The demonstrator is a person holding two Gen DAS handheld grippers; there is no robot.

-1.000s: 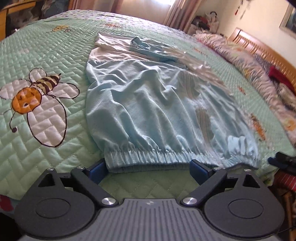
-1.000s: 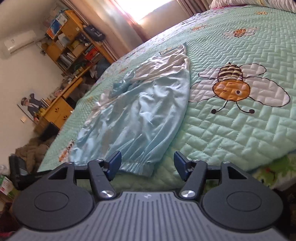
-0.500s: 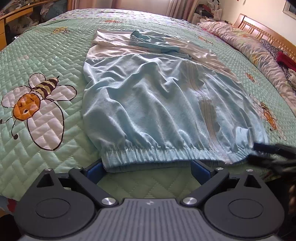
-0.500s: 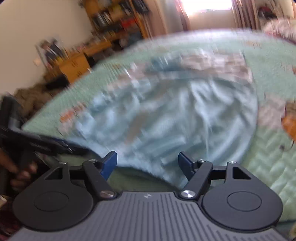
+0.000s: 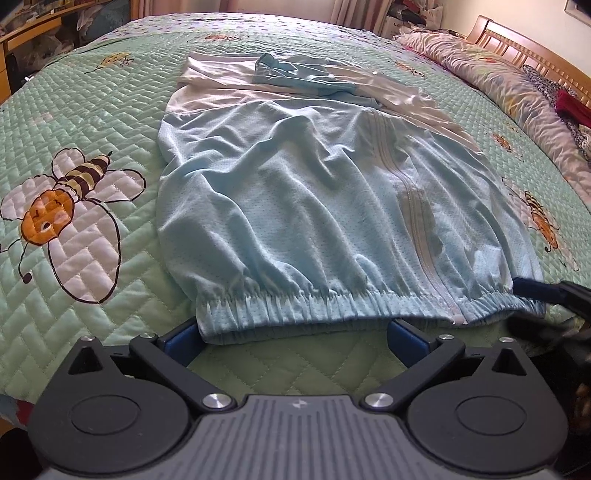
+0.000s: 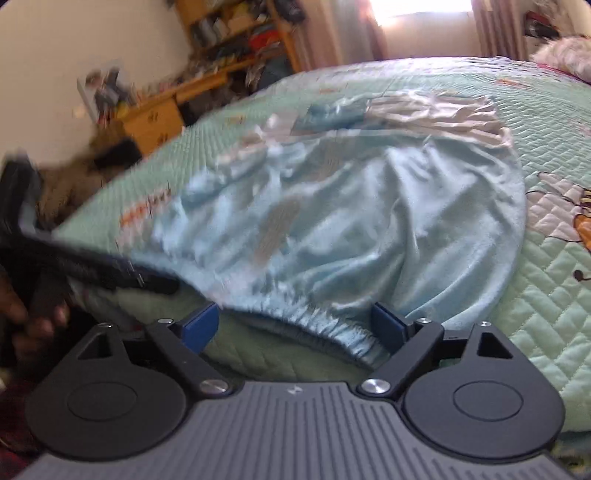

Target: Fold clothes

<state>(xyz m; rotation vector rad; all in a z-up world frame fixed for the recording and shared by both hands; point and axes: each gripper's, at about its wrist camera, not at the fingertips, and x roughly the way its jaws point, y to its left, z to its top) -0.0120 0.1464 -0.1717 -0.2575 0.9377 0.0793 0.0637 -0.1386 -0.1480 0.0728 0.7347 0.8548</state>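
Left view: left gripper wide open at the blue jacket hem; zipper sharp.
Right view: right gripper wide open, holding nothing; blurry shelves.

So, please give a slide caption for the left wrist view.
Open left gripper facing light-blue jacket's elastic hem on bee-patterned quilt.

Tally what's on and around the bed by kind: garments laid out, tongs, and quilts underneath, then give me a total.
jacket: 1
tongs: 2, the left tongs and the right tongs
quilt: 1
Total: 4
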